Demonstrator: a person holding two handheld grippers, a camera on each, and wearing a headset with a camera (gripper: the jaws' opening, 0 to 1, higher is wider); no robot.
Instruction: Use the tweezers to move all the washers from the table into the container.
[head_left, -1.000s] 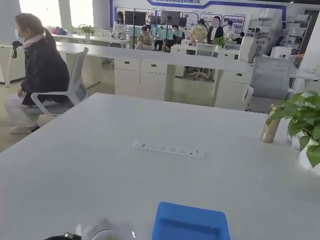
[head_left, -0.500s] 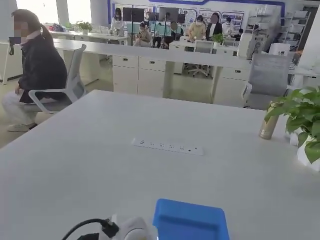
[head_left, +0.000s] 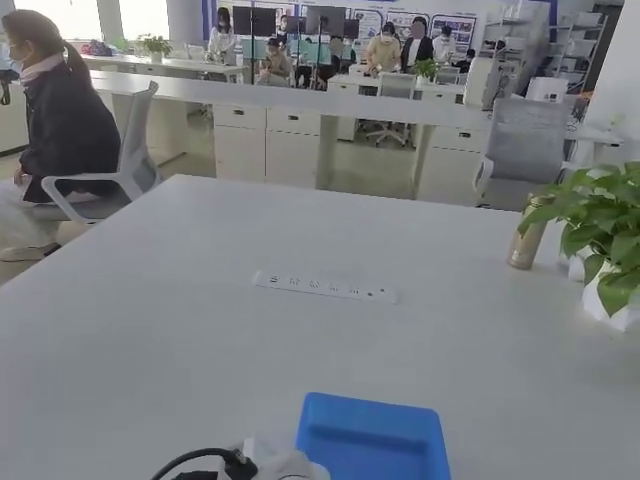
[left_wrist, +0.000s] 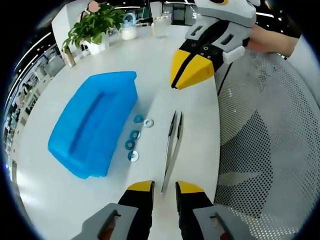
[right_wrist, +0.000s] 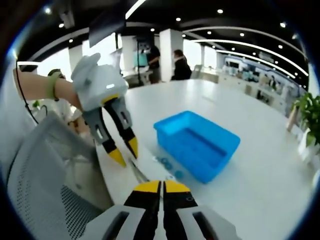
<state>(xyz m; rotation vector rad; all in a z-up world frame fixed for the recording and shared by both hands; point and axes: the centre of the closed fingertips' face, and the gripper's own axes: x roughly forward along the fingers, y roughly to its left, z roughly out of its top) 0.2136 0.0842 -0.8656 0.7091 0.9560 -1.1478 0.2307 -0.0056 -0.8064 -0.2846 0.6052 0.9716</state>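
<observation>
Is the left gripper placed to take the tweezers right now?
Probably yes: the left gripper stands open astride the near end of the tweezers, nothing between. The washers lie aside; the right gripper hangs shut past the far end.

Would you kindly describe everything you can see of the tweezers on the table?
The tweezers are slim, silvery and metal-looking, with two long arms that meet at the near end and part slightly at the far end. They lie flat on the white table, apart from the washers beside the blue container. Their near end lies between the open jaws of the left gripper; whether it touches them is unclear.
</observation>
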